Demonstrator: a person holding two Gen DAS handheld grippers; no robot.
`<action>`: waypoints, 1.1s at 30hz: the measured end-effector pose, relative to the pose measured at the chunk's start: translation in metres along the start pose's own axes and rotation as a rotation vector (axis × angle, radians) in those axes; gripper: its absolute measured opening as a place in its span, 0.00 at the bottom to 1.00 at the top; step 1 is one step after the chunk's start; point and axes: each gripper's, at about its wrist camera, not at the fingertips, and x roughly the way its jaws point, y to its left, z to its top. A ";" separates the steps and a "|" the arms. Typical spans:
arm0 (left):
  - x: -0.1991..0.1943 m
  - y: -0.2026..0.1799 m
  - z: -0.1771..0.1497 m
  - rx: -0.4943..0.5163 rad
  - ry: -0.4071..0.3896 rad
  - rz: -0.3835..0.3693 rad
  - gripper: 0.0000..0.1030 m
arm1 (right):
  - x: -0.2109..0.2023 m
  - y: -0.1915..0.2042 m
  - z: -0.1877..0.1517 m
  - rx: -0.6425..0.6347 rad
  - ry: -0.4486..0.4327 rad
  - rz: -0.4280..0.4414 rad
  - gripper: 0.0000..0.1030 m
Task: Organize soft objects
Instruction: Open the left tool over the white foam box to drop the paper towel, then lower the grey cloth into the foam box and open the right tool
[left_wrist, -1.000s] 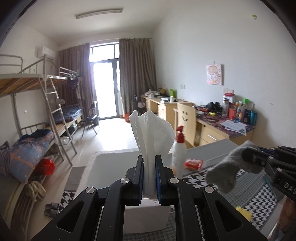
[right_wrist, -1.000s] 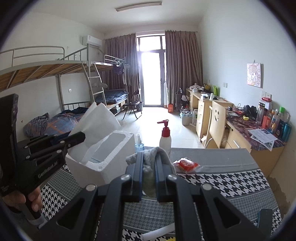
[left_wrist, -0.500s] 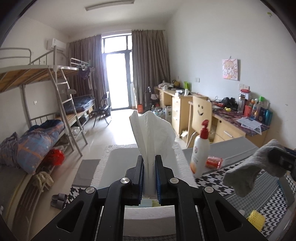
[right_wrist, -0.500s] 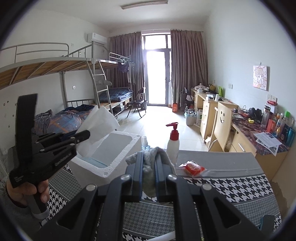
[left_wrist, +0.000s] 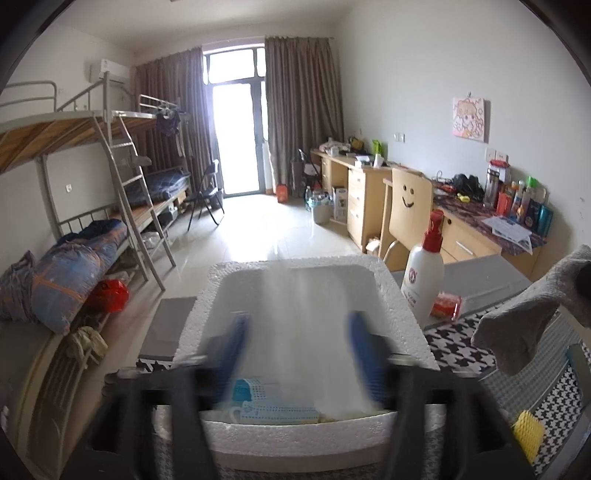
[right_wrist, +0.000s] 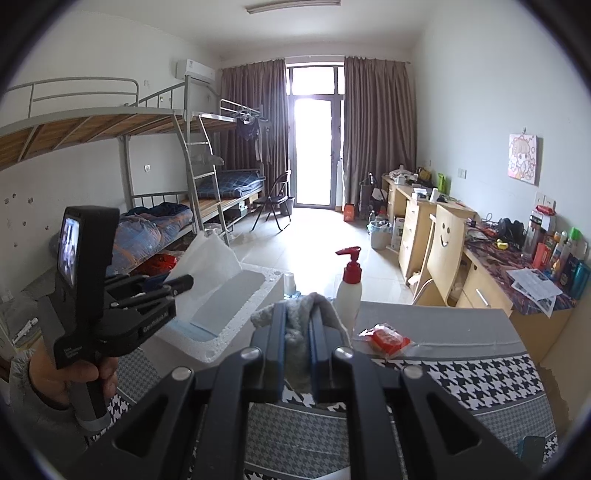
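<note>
My left gripper (left_wrist: 298, 334) hangs over the white foam box (left_wrist: 402, 295), its jaws opening, the blue pads (left_wrist: 364, 347) blurred and well apart. The white tissue (left_wrist: 295, 317) shows as a pale streak between them, falling loose into the box. Blue face masks (left_wrist: 273, 404) lie in the box's near end. In the right wrist view the left gripper (right_wrist: 184, 283) is at the box's (right_wrist: 236, 328) left side, with the tissue (right_wrist: 207, 264) at its tips. My right gripper (right_wrist: 297, 314) is shut on a grey sock (right_wrist: 295, 325), also seen hanging right of the box (left_wrist: 517, 325).
A white pump bottle with a red top (right_wrist: 349, 291) and a red packet (right_wrist: 388, 338) stand right of the box on the houndstooth tablecloth (right_wrist: 461, 376). A small clear bottle (right_wrist: 290, 286) is behind the box. A yellow item (left_wrist: 530, 432) lies near right. A person's hand (right_wrist: 74, 376) holds the left gripper.
The left gripper's jaws went from shut on the tissue to wide apart. It moved forward and lower over the box, and the tissue is dropping in. The right gripper kept still with the sock.
</note>
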 end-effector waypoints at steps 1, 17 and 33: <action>-0.004 0.001 -0.002 -0.002 -0.018 0.009 0.80 | 0.001 0.001 0.001 -0.003 0.000 -0.002 0.13; -0.038 0.008 -0.016 -0.025 -0.079 0.018 0.99 | 0.023 0.024 0.015 -0.060 -0.019 0.002 0.13; -0.051 0.022 -0.035 -0.069 -0.083 0.032 0.99 | 0.035 0.040 0.035 -0.062 -0.024 0.051 0.13</action>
